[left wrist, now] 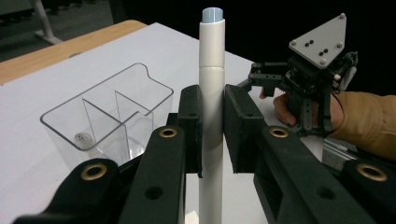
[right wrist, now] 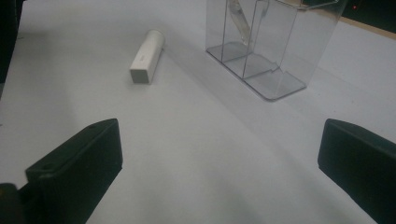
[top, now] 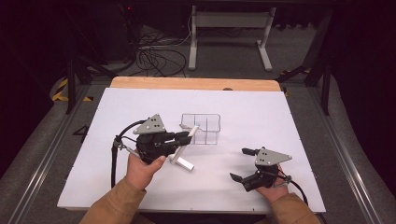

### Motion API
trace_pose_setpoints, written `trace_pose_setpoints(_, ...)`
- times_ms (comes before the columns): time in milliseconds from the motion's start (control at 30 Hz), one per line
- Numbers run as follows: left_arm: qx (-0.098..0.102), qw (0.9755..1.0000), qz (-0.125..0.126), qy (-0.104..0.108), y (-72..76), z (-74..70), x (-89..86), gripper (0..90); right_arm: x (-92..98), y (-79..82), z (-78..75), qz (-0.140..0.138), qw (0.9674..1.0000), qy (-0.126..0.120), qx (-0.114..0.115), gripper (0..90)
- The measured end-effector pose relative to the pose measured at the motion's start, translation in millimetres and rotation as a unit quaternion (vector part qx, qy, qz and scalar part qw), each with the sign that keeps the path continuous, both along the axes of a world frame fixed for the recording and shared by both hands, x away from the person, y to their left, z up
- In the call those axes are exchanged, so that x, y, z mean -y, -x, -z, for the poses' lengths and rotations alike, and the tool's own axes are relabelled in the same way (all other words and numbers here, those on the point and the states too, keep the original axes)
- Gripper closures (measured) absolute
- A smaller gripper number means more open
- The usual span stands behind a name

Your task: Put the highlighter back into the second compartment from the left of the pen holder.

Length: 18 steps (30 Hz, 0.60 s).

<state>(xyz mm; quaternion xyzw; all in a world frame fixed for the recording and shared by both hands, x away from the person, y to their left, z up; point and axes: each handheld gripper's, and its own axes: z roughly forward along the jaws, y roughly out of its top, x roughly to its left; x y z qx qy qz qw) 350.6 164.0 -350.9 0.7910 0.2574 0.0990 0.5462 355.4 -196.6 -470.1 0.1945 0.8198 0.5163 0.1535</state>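
Observation:
My left gripper (top: 183, 136) (left wrist: 213, 107) is shut on a long white pen-like tube (top: 193, 130) (left wrist: 212, 56) with a pale blue tip. The tube slants up from the jaws, and its tip is at the near left wall of a clear divided bin (top: 208, 122) (left wrist: 95, 116) (right wrist: 266, 51). A short white cap-like piece (top: 183, 163) (right wrist: 147, 56) lies flat on the white mat just right of my left hand. My right gripper (top: 240, 164) (right wrist: 219, 140) rests low at the front right, open, with nothing between its jaws. It also appears in the left gripper view (left wrist: 315, 70), beyond the tube.
The white mat (top: 261, 112) covers the table, with a wooden edge (top: 196, 83) along its far side. Beyond the table are a white desk frame (top: 229, 32) and loose cables (top: 156, 58) on the floor.

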Motion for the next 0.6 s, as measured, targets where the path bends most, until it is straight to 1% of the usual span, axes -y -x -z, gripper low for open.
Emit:
trace_pose_setpoints(33,0.002,1.0000,-0.001,-0.001,-0.9,-0.5,0.3,77.9,-0.1,0.1,0.0,0.000,1.0000,-0.001,-0.001,0.2)
trace_pose_setpoints(133,0.009,0.9999,-0.008,0.005,-3.0,-1.5,1.4,77.8,0.0,0.0,0.0,0.000,1.0000,-0.001,-0.001,0.2)
trace_pose_setpoints(200,0.010,0.9998,-0.011,0.009,-4.4,-2.1,2.2,77.9,0.0,0.0,0.0,0.000,1.0000,-0.001,-0.001,0.2)
trace_pose_setpoints(233,0.016,0.9997,-0.014,0.009,-5.9,-2.8,2.5,77.8,0.1,-0.2,0.1,0.000,1.0000,-0.001,-0.001,0.2)
trace_pose_setpoints(267,0.018,0.9996,-0.017,0.010,-6.6,-3.2,3.2,77.8,0.0,-0.1,0.1,0.000,1.0000,-0.001,-0.001,0.2)
trace_pose_setpoints(333,0.021,0.9996,-0.018,0.010,-8.4,-4.0,4.4,77.8,0.0,0.0,0.0,0.000,1.0000,-0.001,-0.001,0.2)
trace_pose_setpoints(400,0.031,0.9993,-0.022,0.006,-9.9,-4.9,6.3,77.8,0.1,-0.1,0.0,0.000,1.0000,-0.001,-0.002,0.2)
trace_pose_setpoints(467,0.039,0.9990,-0.022,0.006,-11.6,-5.5,7.1,77.8,0.2,-0.1,0.0,0.000,1.0000,-0.002,-0.002,0.2)
trace_pose_setpoints(567,0.041,0.9988,-0.022,0.013,-13.7,-6.5,8.0,77.8,0.3,-0.1,-0.1,0.001,1.0000,-0.001,-0.002,0.2)
trace_pose_setpoints(600,0.045,0.9987,-0.021,0.014,-15.0,-6.8,8.0,77.8,0.3,-0.2,-0.1,0.001,1.0000,-0.001,-0.002,0.2)
